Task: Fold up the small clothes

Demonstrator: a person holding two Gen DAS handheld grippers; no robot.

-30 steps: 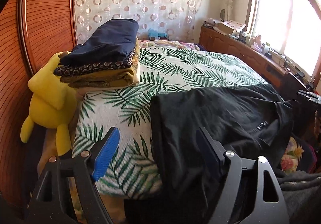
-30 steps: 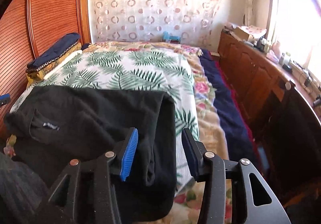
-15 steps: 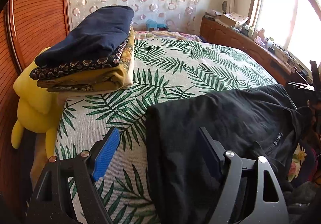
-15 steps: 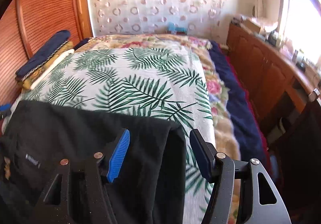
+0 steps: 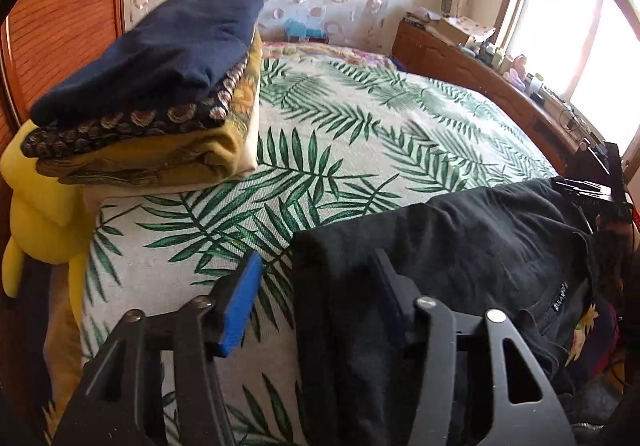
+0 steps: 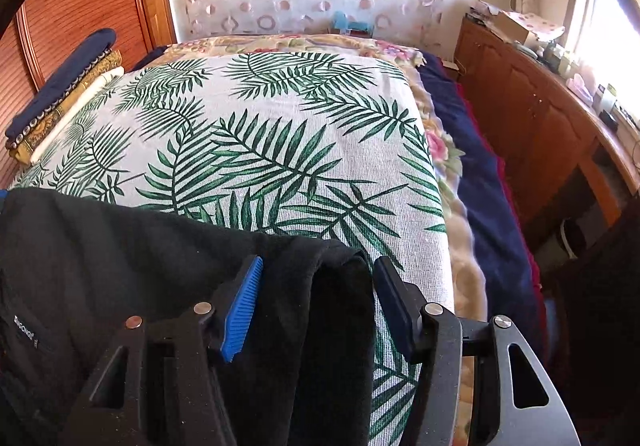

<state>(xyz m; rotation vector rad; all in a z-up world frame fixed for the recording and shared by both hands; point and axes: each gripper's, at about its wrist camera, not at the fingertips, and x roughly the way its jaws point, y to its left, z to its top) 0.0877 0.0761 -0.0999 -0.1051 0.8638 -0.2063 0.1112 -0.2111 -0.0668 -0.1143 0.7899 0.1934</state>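
Black garment [image 5: 460, 246] lies at the bed's [image 6: 280, 134] near edge. My left hand-held gripper [image 5: 316, 304] and right hand-held gripper [image 6: 318, 304], both unclenched and just closing, straddle its corners; I pinch both layers evenly before lifting.

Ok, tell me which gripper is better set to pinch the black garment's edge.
Right, narrowly. Both jaws have just been closing astride the black garment; its folded edge fills the right gripper's gap, while the left gripper's holds partly bare bedspread.
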